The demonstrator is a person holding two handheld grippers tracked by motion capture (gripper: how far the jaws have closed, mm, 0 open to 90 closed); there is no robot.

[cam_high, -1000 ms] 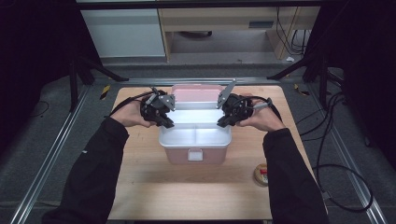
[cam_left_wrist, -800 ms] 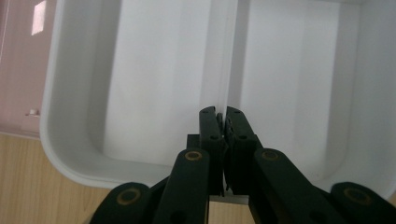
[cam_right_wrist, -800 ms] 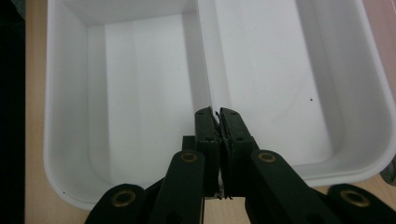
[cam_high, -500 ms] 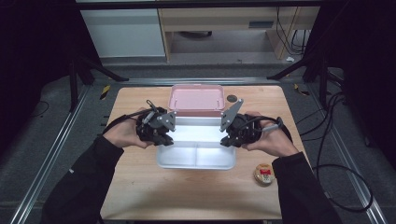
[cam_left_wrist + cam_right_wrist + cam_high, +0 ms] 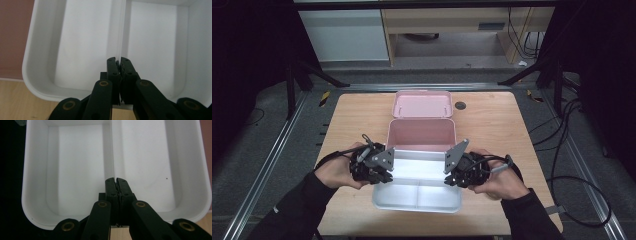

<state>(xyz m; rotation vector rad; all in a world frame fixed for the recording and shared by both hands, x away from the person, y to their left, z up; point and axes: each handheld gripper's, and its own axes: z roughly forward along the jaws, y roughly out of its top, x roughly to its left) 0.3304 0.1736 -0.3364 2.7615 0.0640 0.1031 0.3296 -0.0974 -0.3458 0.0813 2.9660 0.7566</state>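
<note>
White tray (image 5: 417, 196): at the table's (image 5: 492, 120) near edge, in front of the pink box (image 5: 422, 135).
Left gripper (image 5: 119, 65): clamped on the tray's end wall at the divider.
Right gripper (image 5: 116, 184): clamped likewise at the opposite end.

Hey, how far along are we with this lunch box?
Done: the pink lid lies at the table's far edge, off the pink box, and the white tray is out of the box. In hand: the left gripper and right gripper pinch the tray's ends at its divider, holding it in front of the box. Left: probably setting the tray on the table.
</note>
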